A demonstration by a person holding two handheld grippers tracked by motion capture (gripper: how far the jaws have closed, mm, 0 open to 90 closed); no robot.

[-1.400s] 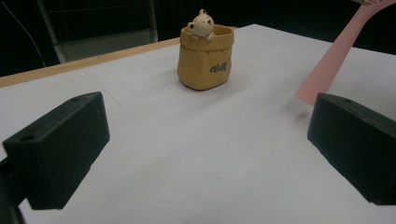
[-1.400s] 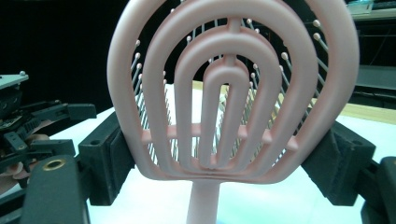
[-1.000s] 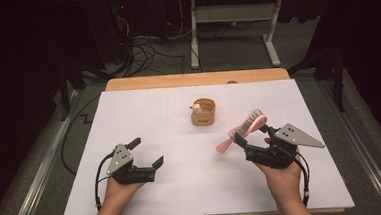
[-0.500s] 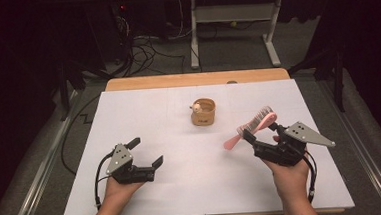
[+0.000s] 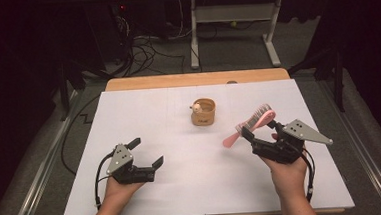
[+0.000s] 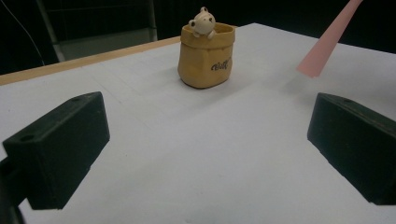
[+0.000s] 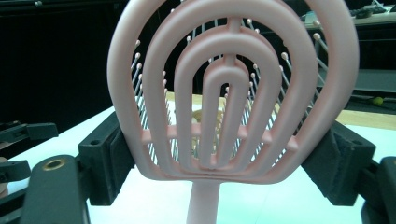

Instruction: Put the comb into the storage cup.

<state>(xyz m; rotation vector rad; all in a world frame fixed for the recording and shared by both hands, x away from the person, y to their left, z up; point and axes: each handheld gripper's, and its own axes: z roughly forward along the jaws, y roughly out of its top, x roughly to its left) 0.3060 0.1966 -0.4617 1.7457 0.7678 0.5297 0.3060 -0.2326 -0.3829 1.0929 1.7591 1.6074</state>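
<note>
A pink vented hairbrush (image 5: 252, 122) is lifted off the table at the right, its handle tip (image 6: 327, 39) pointing left. My right gripper (image 5: 263, 135) is shut on the brush head (image 7: 233, 93), with a jaw on each side of it. A tan sack-shaped cup with a small bear figure (image 5: 203, 112) stands upright at the table's middle (image 6: 205, 56). My left gripper (image 5: 146, 153) rests low at the near left, open, with nothing between its jaws (image 6: 205, 158).
White paper (image 5: 183, 183) covers the table, with a bare wooden strip (image 5: 197, 79) along the far edge. Beyond the table are cables (image 5: 149, 45) and a white desk frame (image 5: 234, 29) on the dark floor.
My right gripper has carried the hairbrush a little to the right and slightly toward the person. The left gripper and the cup have stayed put.
</note>
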